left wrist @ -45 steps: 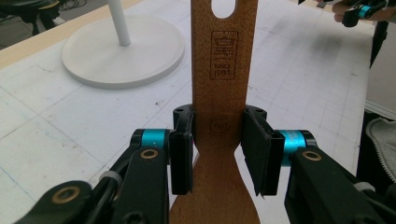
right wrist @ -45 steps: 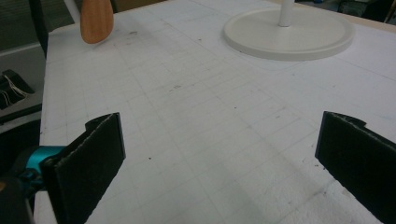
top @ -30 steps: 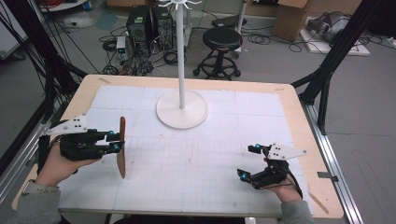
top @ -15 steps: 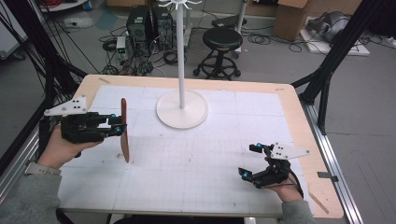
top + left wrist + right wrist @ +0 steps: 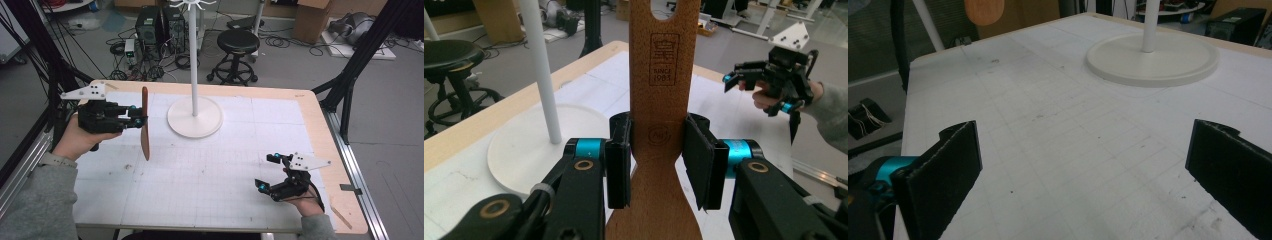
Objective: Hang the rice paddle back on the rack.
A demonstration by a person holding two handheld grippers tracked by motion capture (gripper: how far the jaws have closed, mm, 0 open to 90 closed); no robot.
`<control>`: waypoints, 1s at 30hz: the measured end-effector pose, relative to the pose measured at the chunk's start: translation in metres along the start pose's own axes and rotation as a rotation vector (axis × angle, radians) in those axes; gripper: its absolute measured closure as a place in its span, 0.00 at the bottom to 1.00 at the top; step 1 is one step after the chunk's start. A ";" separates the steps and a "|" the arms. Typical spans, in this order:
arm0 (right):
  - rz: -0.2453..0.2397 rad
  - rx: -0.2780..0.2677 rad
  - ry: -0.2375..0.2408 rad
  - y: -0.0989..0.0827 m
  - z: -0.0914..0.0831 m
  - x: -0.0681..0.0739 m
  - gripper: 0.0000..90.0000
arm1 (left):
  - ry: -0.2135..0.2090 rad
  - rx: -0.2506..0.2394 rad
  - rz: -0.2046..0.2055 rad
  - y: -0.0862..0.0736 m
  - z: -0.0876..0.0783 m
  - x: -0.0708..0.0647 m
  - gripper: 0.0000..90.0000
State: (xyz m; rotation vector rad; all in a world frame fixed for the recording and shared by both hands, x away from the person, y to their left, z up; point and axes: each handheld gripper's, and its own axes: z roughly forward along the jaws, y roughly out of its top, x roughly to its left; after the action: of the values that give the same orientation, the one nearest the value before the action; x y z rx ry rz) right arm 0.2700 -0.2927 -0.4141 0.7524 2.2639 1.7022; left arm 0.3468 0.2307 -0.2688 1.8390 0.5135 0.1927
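Note:
A wooden spatula [image 5: 145,131] stands on edge in the air over the table's left side, its handle hole up. My left gripper [image 5: 141,121] is shut on its narrow neck, and in the left gripper view both pads press the wood [image 5: 664,75] from either side. A white stand with a round base [image 5: 195,117] and a tall pole [image 5: 191,60] rises just right of the spatula. At the front right, my right gripper [image 5: 266,171] rests low on the table, open, with nothing between its jaws [image 5: 1088,165]. The spatula's rounded end [image 5: 984,10] shows far off in the right gripper view.
The white gridded table top [image 5: 210,170] has a wooden rim. A thin wooden stick [image 5: 340,215] lies at its front right corner. Behind the table stand a black stool [image 5: 239,42] and computer cases [image 5: 155,25]. Black frame posts flank both sides.
My left hand has lifted the spatula off the table and carried it farther back, toward the stand's pole. The right gripper has stayed where it was.

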 end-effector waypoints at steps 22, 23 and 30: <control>-0.001 -0.020 0.004 -0.003 -0.001 0.005 0.00 | -0.009 -0.047 -0.035 0.047 -0.001 0.031 0.72; -0.001 -0.023 0.006 -0.003 -0.001 0.005 0.00 | -0.010 -0.049 -0.029 0.051 0.000 0.030 0.72; -0.015 -0.023 -0.018 -0.003 -0.002 0.007 0.00 | 0.008 -0.034 -0.011 0.075 0.006 0.033 0.72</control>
State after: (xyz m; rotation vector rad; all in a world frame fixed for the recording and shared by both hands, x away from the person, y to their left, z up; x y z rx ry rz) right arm 0.2623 -0.2920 -0.4155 0.7404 2.2290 1.7049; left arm 0.3970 0.2214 -0.2045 1.8027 0.5226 0.2008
